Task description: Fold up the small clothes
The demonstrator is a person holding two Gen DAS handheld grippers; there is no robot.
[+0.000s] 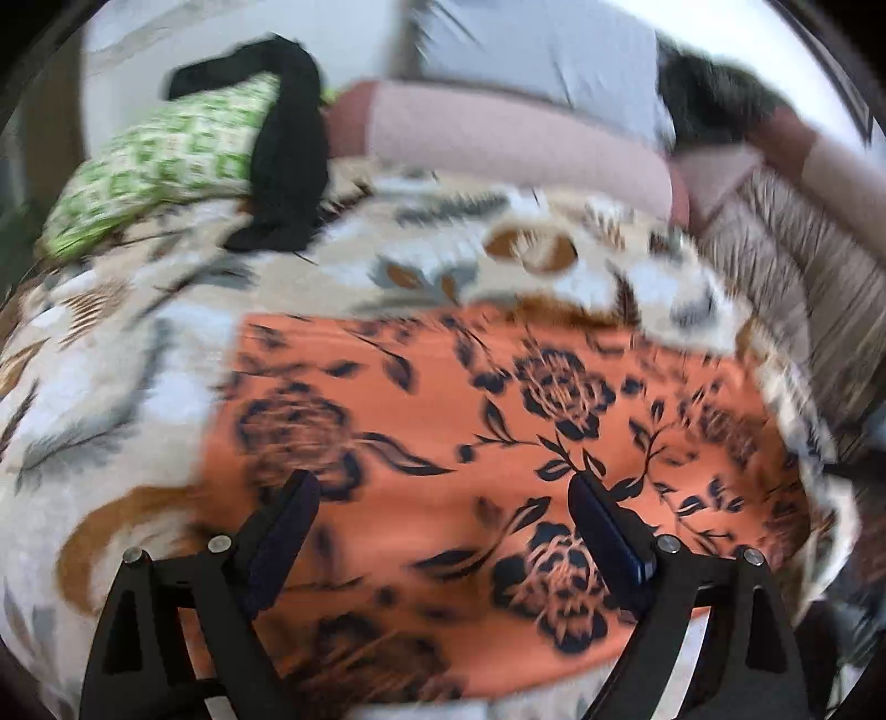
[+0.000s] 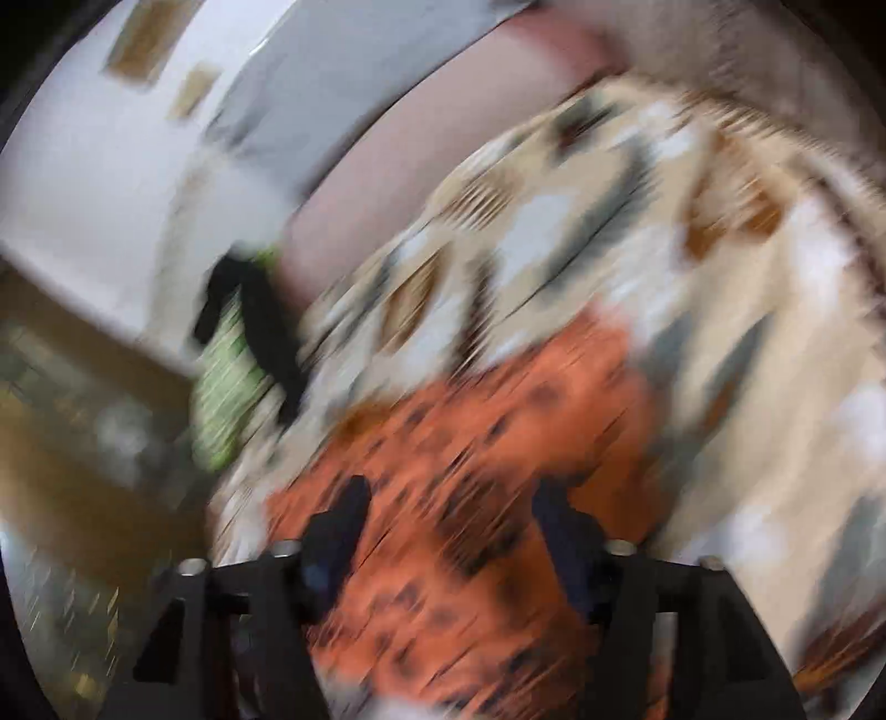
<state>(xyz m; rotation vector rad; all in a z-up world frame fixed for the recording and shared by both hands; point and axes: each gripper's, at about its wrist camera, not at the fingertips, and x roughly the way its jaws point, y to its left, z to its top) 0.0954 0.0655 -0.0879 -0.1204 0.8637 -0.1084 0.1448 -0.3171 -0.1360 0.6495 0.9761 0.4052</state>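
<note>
An orange cloth with dark floral print (image 1: 443, 421) lies flat on the patterned bed cover (image 1: 138, 343). My left gripper (image 1: 443, 487) hovers open over the cloth's near part, jaws wide apart and empty. In the right wrist view, heavily blurred, the same orange cloth (image 2: 470, 454) lies below my right gripper (image 2: 451, 493), which is open and empty above it. A green-and-white patterned garment (image 1: 166, 160) with a black garment (image 1: 288, 149) draped over it sits at the far left of the bed; both also show blurred in the right wrist view (image 2: 227, 387).
A pink bolster (image 1: 498, 144) and a grey pillow (image 1: 542, 50) lie along the back. A striped brown cover (image 1: 792, 266) is at the right edge of the bed. A dark object (image 1: 714, 105) sits at the back right. The floor (image 2: 83, 443) shows left of the bed.
</note>
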